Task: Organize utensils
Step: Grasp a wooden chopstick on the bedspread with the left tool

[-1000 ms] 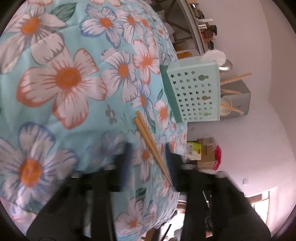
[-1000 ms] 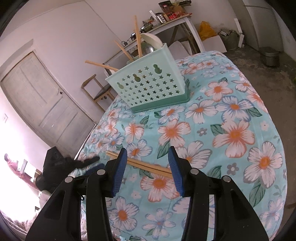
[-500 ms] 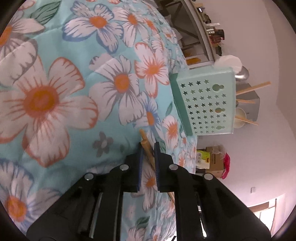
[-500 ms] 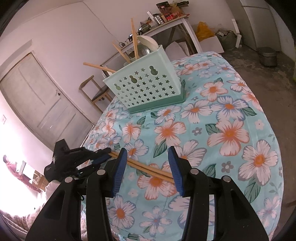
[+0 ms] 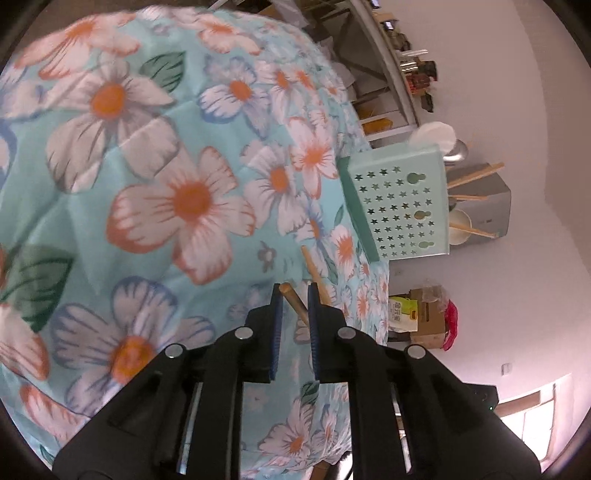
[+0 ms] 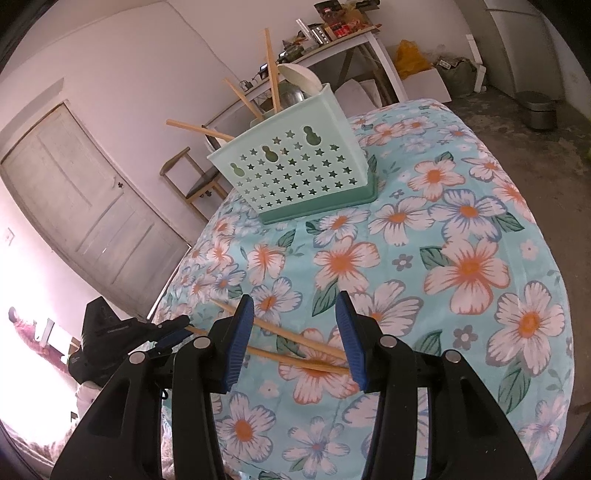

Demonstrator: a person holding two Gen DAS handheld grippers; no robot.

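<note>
My left gripper point(image 5: 294, 290) is shut on the end of one wooden chopstick point(image 5: 293, 301), lifting that end off the flowered cloth. A second chopstick point(image 5: 314, 271) lies beside it on the cloth. In the right wrist view the left gripper point(image 6: 173, 332) holds the lower chopstick point(image 6: 295, 360) at its left end, with the other chopstick point(image 6: 280, 330) just above. My right gripper point(image 6: 295, 332) is open and empty, hovering over both chopsticks. The mint green utensil basket point(image 6: 295, 173) stands at the far end with chopsticks and a white spoon in it; it also shows in the left wrist view point(image 5: 400, 210).
The table is covered by a turquoise flowered cloth point(image 6: 461, 266). Behind it are a wooden chair point(image 6: 192, 173), a white door point(image 6: 81, 206) and a cluttered side table point(image 6: 347, 33). Boxes point(image 5: 417, 317) sit on the floor past the table's edge.
My left gripper closed on one chopstick's end and has raised it slightly from the cloth. My right gripper has stayed open above the chopsticks.
</note>
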